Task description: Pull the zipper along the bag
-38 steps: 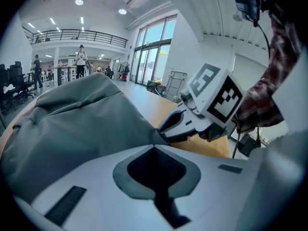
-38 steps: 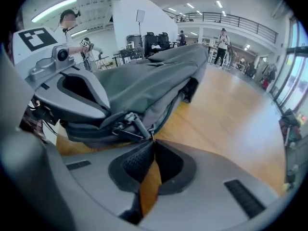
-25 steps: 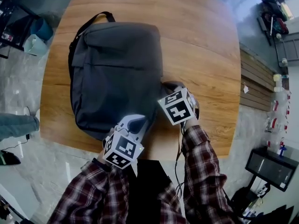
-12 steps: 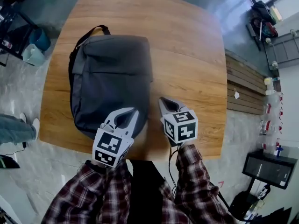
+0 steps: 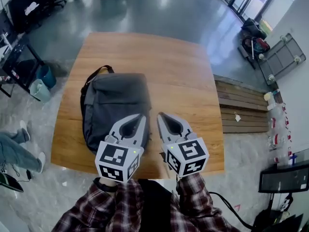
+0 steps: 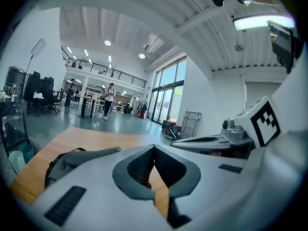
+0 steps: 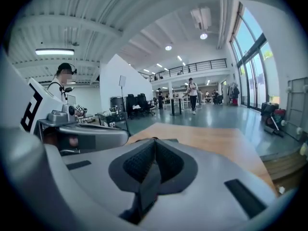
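The bag [image 5: 113, 105] lies flat on the wooden table [image 5: 188, 76], left of centre in the head view, with its long axis running from the near table edge toward the far one and its carrying strap [image 5: 94, 76] looping off the upper left corner. Both tools hang side by side at the lower middle of the frame, above the near end of the table. The left tool [image 5: 140, 117] has its jaws pressed together at the tips with nothing between them, and its own view shows the tips meeting over bare wood, with the bag off to the lower left. The right tool [image 5: 160, 115] is likewise closed and empty, its tips pointing up the open wood to the right of the bag. The bag therefore sits ahead and to the left of both tools, and the left tool is the nearer one, since its tips cross the bag's lower right corner in the picture, though how high it hangs above the fabric cannot be told. The zipper pull itself cannot be made out in any view. The right half of the table is bare, which probably gives free room to swing in, while the bag's left side lies close to the table's left edge.
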